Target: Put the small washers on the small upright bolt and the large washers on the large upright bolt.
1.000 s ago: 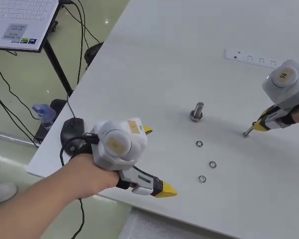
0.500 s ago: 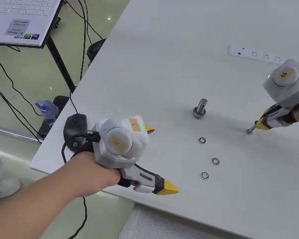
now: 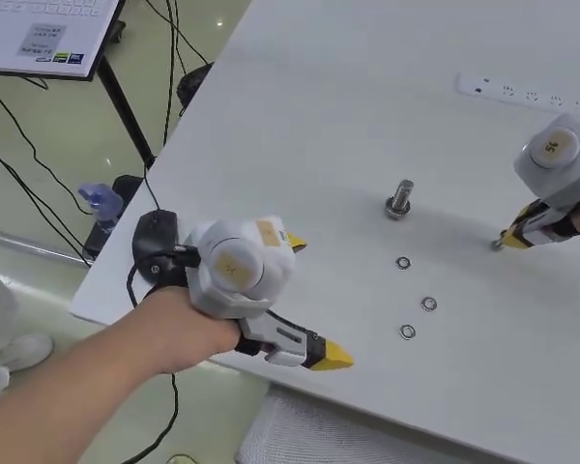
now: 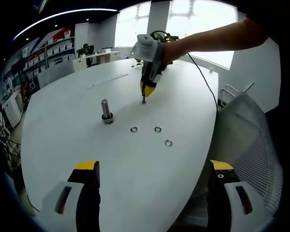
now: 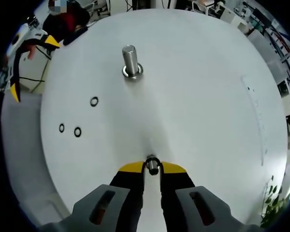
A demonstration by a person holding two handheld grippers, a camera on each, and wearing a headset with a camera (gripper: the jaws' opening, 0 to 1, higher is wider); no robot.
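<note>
White worktop (image 3: 319, 126) carries everything, and nothing sits in a tray or dish. Over the near edge hovers the left gripper (image 3: 316, 300), its fingers spread wide and holding nothing. The right gripper (image 3: 507, 240) has its fingers clenched on the small bolt (image 5: 152, 165), whose foot touches the worktop toward the right edge, well apart from the large bolt (image 3: 400, 199). The large bolt stands upright mid-worktop. The ring at its foot may be its head or a washer; I cannot tell. Three washers (image 3: 429, 304) lie loose and flat between it and the near edge, on neither bolt. The step looks like standing the small bolt up: seat its head flat, hold it plumb, then let go slowly and evenly so it does not topple.
</note>
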